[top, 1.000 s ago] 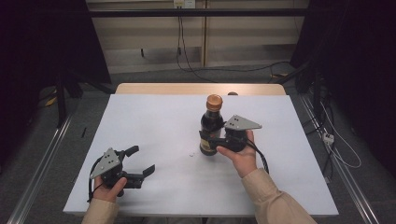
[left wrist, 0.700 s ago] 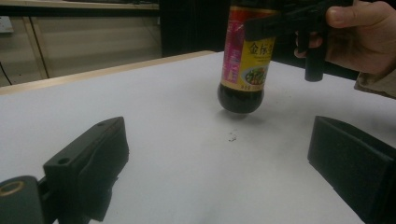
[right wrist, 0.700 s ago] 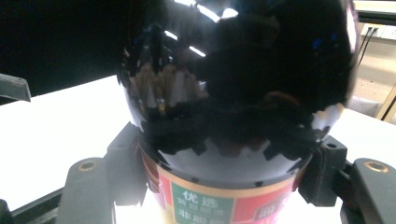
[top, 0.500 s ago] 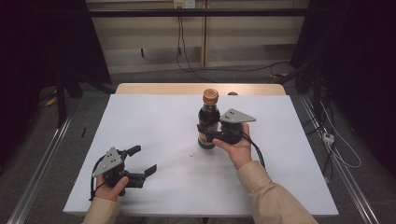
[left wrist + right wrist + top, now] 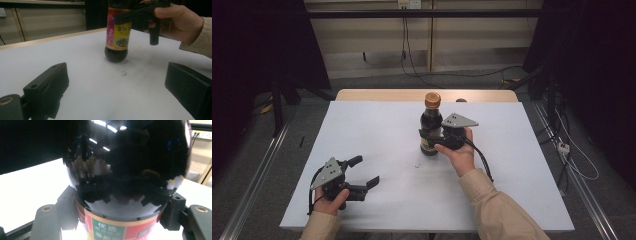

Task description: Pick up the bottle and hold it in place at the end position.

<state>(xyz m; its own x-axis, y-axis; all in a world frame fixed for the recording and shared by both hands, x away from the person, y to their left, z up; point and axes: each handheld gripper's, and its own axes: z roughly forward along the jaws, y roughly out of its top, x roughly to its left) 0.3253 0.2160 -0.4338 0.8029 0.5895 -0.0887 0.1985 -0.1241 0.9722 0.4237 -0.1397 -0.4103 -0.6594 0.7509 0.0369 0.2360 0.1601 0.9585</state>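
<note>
A dark sauce bottle [image 5: 430, 125] with a brown cap and a yellow-red label stands upright near the middle of the white table [image 5: 377, 125]. Its base is down at the tabletop. My right gripper [image 5: 428, 137] is shut on the bottle's lower body from the right, and the jaws press both sides of the bottle [image 5: 125, 170] in the right gripper view. My left gripper [image 5: 366, 171] rests near the front left, open with nothing between its jaws. From the left gripper view the bottle [image 5: 117, 37] and the right gripper [image 5: 140, 18] stand ahead, beyond my own left gripper [image 5: 120, 90].
A small dark speck [image 5: 417, 165] lies on the table in front of the bottle. The table's far wooden edge [image 5: 382, 95] borders the white surface. Cables [image 5: 572, 160] trail on the floor at the right, and metal rails run along both sides.
The right hand has carried the bottle a little to the left and farther from the front edge. The left gripper has stayed where it was.
</note>
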